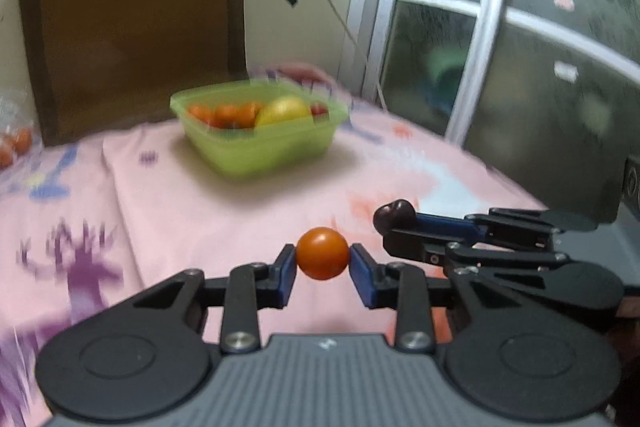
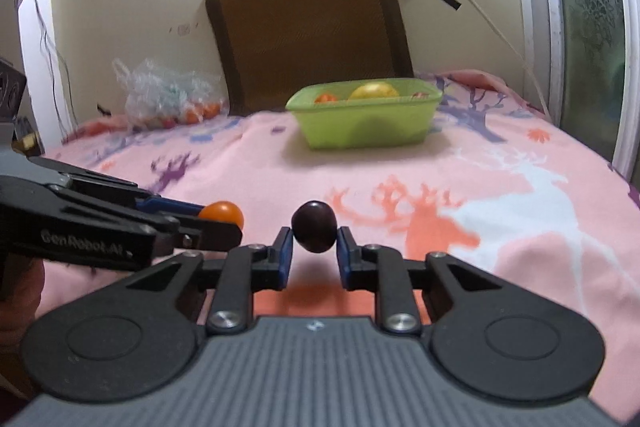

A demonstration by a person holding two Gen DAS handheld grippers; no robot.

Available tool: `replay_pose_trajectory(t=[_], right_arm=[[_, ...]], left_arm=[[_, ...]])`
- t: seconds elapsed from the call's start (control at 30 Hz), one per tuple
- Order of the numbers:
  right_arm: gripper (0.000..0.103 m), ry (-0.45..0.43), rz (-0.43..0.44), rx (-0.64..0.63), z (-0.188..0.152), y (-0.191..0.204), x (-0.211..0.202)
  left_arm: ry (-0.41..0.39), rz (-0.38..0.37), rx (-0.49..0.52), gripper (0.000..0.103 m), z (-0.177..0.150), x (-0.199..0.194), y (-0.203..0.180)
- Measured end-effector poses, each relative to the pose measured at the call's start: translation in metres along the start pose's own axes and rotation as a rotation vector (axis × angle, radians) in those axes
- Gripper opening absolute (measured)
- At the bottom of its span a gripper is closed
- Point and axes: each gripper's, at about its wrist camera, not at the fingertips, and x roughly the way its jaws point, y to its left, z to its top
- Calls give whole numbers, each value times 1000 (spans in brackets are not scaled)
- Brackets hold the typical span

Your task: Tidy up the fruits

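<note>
Left gripper point(image 1: 322, 259): jaws clamped on an orange fruit point(image 1: 322, 253), lower centre of frame. Right gripper point(image 2: 313, 237): jaws clamped on a dark fruit point(image 2: 313, 231), lower centre. Step, as judged: carry both to the green tub point(image 2: 366, 125) at mid-frame on the bed point(image 2: 520, 227); keep the squeeze light, release low over the rim. Tub contents are blurred and half hidden behind its wall. Bag point(image 2: 168, 99) at far left: contents unclear.

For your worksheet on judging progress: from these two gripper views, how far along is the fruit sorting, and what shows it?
Done: the green tub already holds small orange fruits and a yellow fruit.
In hand: the left gripper is shut on an orange fruit; the right gripper is shut on a dark plum-coloured fruit, both above the pink cloth.
Left: neither is in the tub yet, and more orange fruit sits in the clear bag.
</note>
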Motion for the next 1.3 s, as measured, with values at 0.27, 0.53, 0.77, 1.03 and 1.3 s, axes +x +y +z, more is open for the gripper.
replay_pose_trajectory(t=[0.27,0.53,0.77,1.03,1.3], right_arm=[[26,-133,-47,-9,70,-36,55],[27,-51,-70,34,100,-77,134],[39,-79,-79,71,95,-79,124],[40,-103,-62,134,59,-44,58],[57,-49,-91,233,15,-4,-2]], left_arm=[[-44,95,-61,30,82,67,39],[22,178,-124,39,99,120,65],[-7,199,-138,56,95,105,62],[-71,288,-83,93,61,31,27],[-90,314,-64,103,11,-25,-10]])
